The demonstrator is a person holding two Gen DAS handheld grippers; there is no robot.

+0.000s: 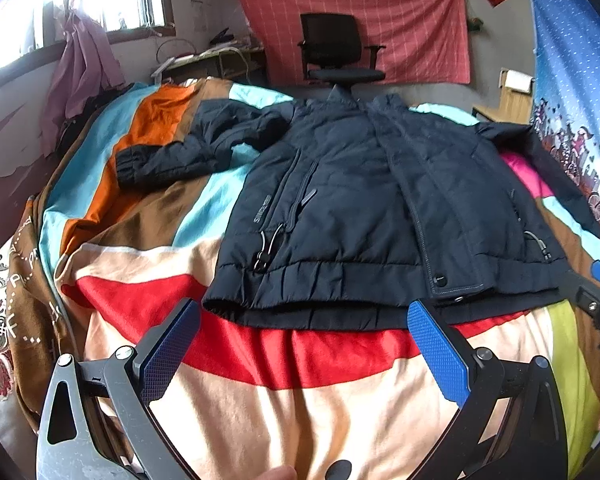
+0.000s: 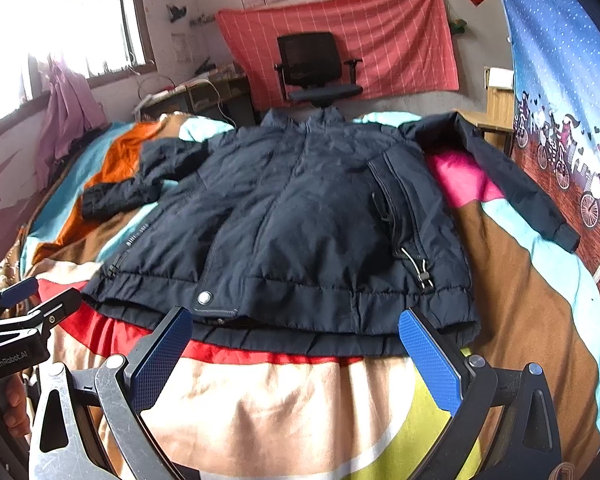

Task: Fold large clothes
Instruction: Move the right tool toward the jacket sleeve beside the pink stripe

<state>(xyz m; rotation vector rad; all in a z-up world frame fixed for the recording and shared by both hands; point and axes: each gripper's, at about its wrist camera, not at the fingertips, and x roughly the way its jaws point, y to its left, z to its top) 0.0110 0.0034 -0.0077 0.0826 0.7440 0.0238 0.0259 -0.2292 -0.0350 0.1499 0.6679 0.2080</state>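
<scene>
A dark navy padded jacket [image 1: 352,200] [image 2: 300,220] lies flat and front-up on a striped blanket, collar toward the far wall, hem toward me. Its left sleeve [image 1: 172,156] bends across the orange and blue stripes; its right sleeve [image 2: 512,184] stretches out to the right. My left gripper [image 1: 304,320] hovers open just short of the hem's left half, nothing between its blue pads [image 1: 436,348]. Likewise my right gripper [image 2: 296,328] stands open in front of the hem's right half. Each gripper shows at the edge of the other's view.
The multicoloured blanket [image 1: 260,400] covers a bed. A black office chair [image 1: 340,52] stands beyond the bed before a red checked cloth [image 1: 412,28]. A window and pink garment [image 1: 84,68] are at left; a blue patterned curtain [image 2: 560,100] hangs at right.
</scene>
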